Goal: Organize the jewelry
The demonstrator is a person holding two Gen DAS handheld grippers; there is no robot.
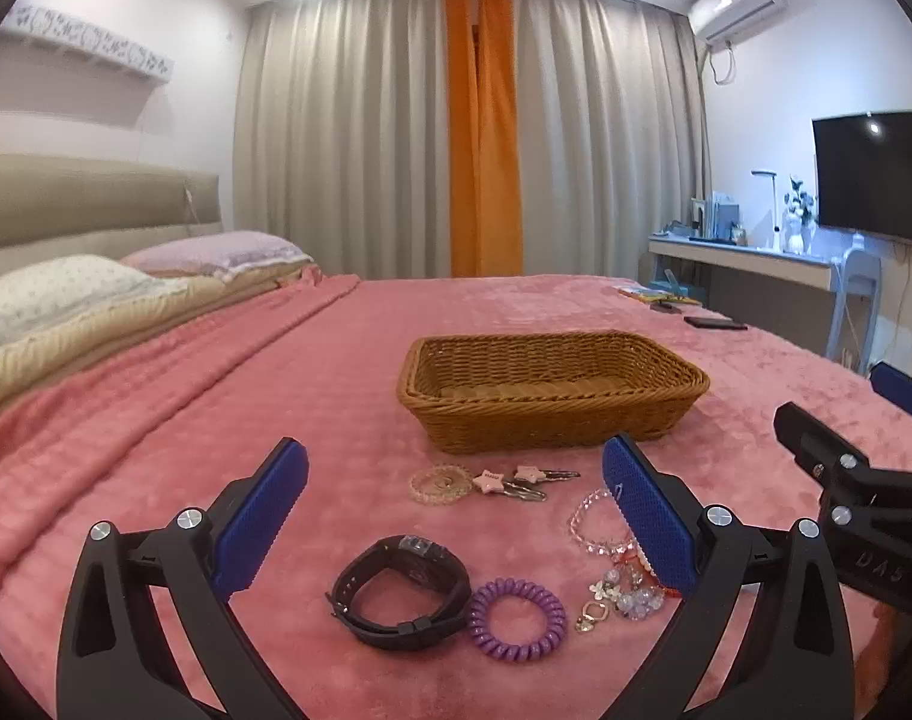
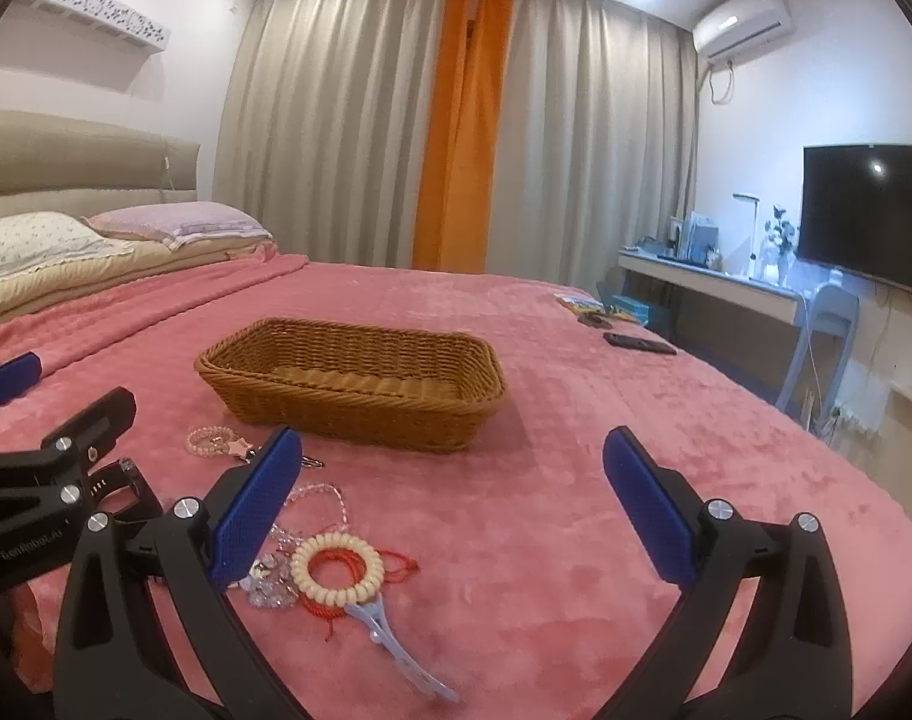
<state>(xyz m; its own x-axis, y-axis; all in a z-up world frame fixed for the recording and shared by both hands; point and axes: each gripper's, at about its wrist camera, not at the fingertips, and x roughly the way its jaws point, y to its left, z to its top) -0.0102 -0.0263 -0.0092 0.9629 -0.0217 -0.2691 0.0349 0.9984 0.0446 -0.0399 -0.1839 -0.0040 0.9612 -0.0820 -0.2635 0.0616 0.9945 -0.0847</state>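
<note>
A brown wicker basket (image 1: 552, 387) (image 2: 354, 381) sits empty on the pink bedspread. In front of it lie a black watch (image 1: 405, 591), a purple coil hair tie (image 1: 516, 618), a pale bead bracelet with star keyrings (image 1: 441, 484), a pink crystal bracelet (image 1: 594, 525) and small charms (image 1: 621, 597). The right wrist view shows a cream coil tie (image 2: 338, 569) over red cord and a pale blue hair clip (image 2: 390, 642). My left gripper (image 1: 456, 516) hovers open above the watch. My right gripper (image 2: 453, 510) stands open over bare blanket, right of the pile.
Pillows (image 1: 54, 294) and a padded headboard lie at the left. A phone (image 1: 714, 322) and small items rest at the bed's far right edge. Beyond stand a desk (image 1: 738, 258), a chair (image 2: 828, 336) and a wall television (image 2: 870, 216). Curtains cover the back wall.
</note>
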